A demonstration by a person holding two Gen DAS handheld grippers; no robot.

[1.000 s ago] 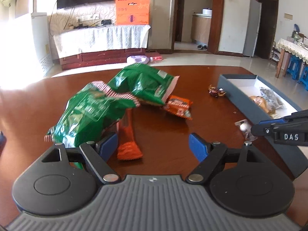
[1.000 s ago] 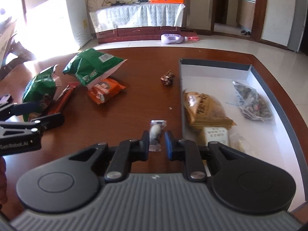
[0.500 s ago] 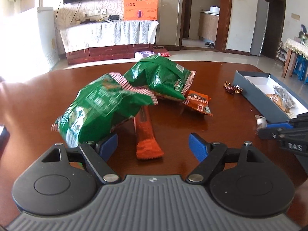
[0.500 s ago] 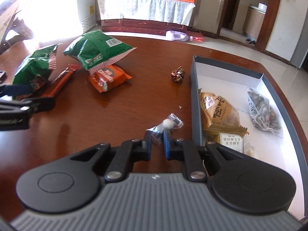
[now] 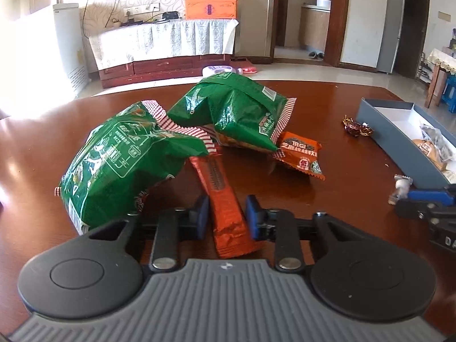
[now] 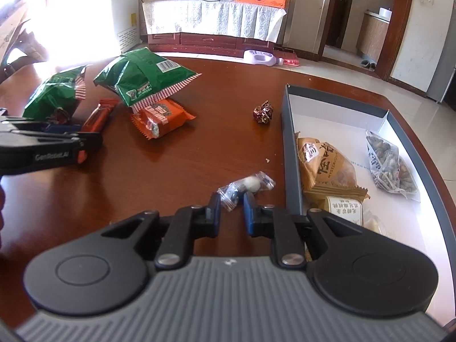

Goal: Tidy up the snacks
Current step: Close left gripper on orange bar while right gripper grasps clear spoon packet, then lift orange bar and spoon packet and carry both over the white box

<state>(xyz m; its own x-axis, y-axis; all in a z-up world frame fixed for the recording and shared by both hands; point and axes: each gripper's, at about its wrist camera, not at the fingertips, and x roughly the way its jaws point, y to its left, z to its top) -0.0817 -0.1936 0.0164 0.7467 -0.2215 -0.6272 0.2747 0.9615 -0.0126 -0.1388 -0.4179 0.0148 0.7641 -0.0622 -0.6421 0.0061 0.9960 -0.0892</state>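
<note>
An orange-red snack bar (image 5: 219, 182) lies on the brown table, its near end between the pads of my left gripper (image 5: 227, 213). The jaws are closing and the pads touch the bar's sides. The right wrist view shows that gripper (image 6: 85, 139) at the left, on the bar (image 6: 98, 115). My right gripper (image 6: 231, 208) is shut on the twisted end of a clear-wrapped white candy (image 6: 250, 183), beside the grey box (image 6: 292, 154). From the left wrist view the candy (image 5: 401, 183) sticks up from the right gripper (image 5: 404, 196).
Two green bags (image 5: 122, 165) (image 5: 236, 108), an orange pack (image 5: 300, 156) and a foil candy (image 5: 354, 128) lie on the table. The box holds a tan pack (image 6: 327, 165), a clear bag of nuts (image 6: 390, 165) and a small white pack.
My left gripper moved forward over the orange-red bar and its wide jaws closed in on it. The right gripper stayed shut on the candy and lifted it slightly.
</note>
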